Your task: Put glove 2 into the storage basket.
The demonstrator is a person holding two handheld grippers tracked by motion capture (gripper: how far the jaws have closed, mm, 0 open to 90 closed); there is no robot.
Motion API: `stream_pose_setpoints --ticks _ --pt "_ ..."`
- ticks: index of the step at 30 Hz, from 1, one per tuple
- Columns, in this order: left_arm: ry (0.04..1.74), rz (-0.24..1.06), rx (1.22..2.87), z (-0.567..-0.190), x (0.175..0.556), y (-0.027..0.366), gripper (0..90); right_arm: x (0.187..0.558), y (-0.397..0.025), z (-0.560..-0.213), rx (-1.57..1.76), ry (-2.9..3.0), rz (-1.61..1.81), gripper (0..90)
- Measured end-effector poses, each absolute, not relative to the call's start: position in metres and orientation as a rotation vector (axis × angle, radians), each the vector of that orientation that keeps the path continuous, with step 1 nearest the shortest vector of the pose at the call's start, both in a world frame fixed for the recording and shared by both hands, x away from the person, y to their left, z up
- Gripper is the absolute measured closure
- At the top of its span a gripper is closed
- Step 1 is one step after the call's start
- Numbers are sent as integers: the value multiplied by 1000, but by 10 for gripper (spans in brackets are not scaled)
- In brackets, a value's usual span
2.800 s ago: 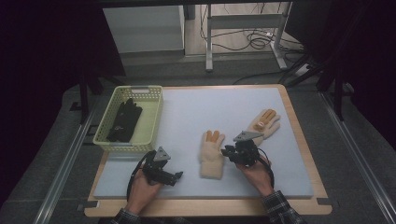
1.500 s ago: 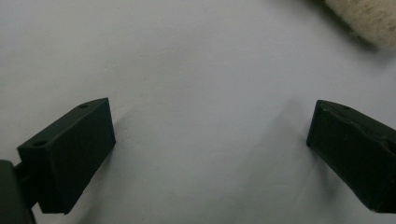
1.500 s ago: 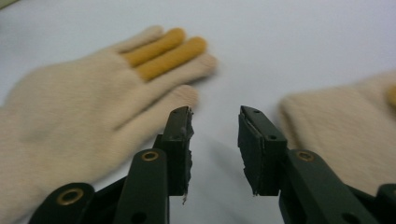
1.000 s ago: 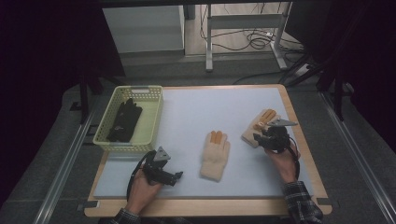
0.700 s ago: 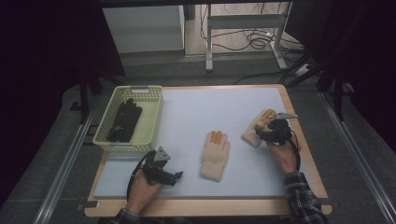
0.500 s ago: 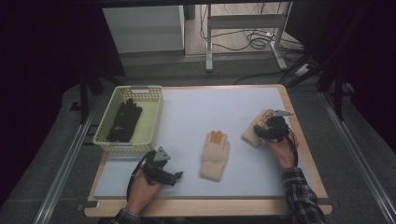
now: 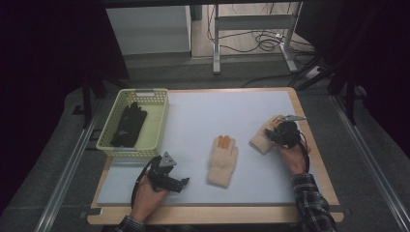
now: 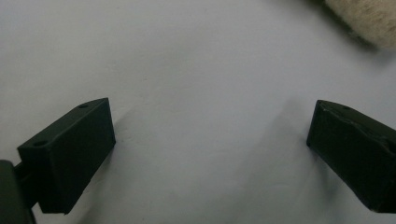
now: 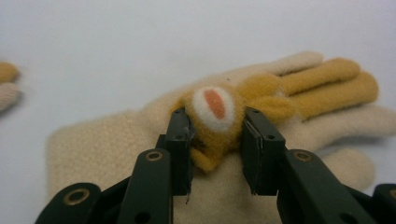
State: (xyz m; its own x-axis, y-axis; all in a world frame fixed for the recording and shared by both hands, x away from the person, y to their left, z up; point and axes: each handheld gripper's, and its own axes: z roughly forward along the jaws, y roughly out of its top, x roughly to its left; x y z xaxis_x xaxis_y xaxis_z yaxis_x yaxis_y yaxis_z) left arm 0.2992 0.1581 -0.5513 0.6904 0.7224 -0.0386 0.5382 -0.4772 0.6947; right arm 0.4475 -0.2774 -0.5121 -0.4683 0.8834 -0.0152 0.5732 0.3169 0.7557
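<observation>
Two cream knitted gloves with mustard-yellow fingers lie on the pale blue mat. The first glove [image 7: 223, 160] rests flat in the middle. The second glove [image 7: 261, 140] lies at the right, under my right gripper [image 7: 279, 132]. In the right gripper view the right gripper [image 9: 215, 135] is shut on a raised fold of that glove [image 9: 107, 149], a yellow patch with a white and orange oval [image 9: 214, 106]. My left gripper [image 7: 184, 182] rests low at the front left of the mat. Its jaws stand wide open over bare mat [image 8: 210, 126], with a glove's cream edge [image 8: 369, 18] at the top right.
A pale green basket [image 7: 159, 124] at the left of the table holds dark gloves [image 7: 128, 124]. The wooden table edge [image 7: 309, 130] runs just right of my right hand. Beyond the table stand a metal frame and floor cables [image 7: 261, 41].
My right gripper left the middle glove, moved right to the second glove and has closed on its yellow patch. The left gripper has not moved.
</observation>
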Motion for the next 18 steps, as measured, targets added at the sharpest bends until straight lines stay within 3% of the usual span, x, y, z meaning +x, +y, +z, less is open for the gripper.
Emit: stream_pose_setpoints --ticks 18 --pt "963 339 2195 -551 299 158 11 387 -250 -463 1100 2261 1179 649"
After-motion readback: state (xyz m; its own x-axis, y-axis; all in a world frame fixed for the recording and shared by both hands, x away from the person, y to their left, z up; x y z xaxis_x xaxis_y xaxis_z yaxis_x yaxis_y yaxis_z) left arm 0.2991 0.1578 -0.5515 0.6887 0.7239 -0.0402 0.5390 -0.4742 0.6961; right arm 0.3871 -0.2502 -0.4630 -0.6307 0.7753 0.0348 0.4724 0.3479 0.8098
